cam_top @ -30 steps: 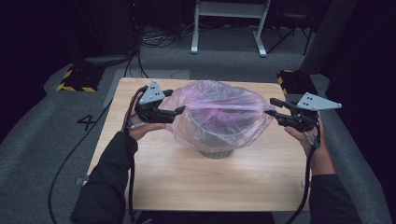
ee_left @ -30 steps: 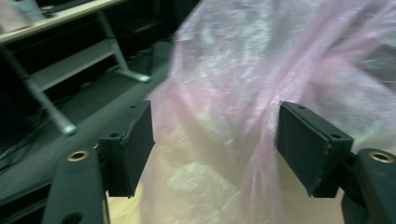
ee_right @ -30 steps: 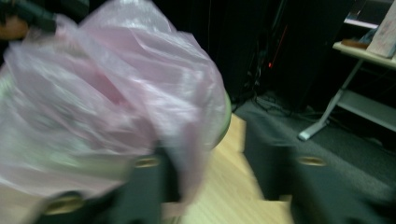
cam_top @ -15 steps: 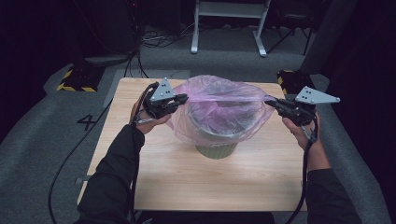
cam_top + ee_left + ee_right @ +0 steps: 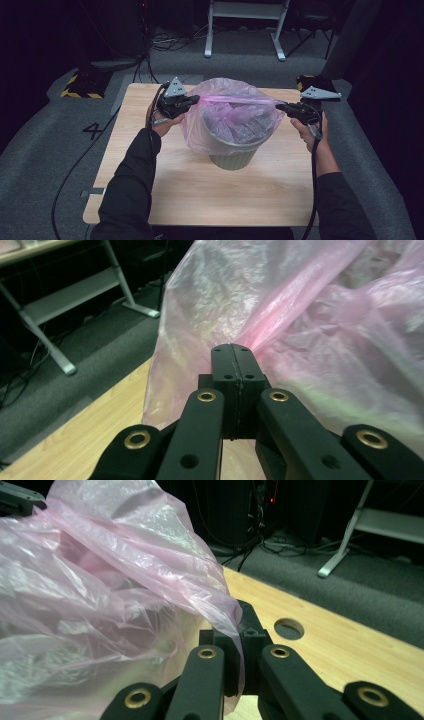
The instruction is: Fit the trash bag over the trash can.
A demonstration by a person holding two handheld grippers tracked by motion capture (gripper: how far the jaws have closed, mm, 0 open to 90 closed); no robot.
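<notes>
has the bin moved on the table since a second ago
No. The bin sits at the same spot on the table; the pink bag is pulled lower over its rim.

Both forearms, entering from the bottom of the high view, wore long black sleeves. The left gripper (image 5: 192, 101) and right gripper (image 5: 281, 106) were black, each topped by a grey three-cornered plate with small dark holes and trailing a black cable. In the gripper views, brass-ringed holes dotted the black jaw arms.
</notes>
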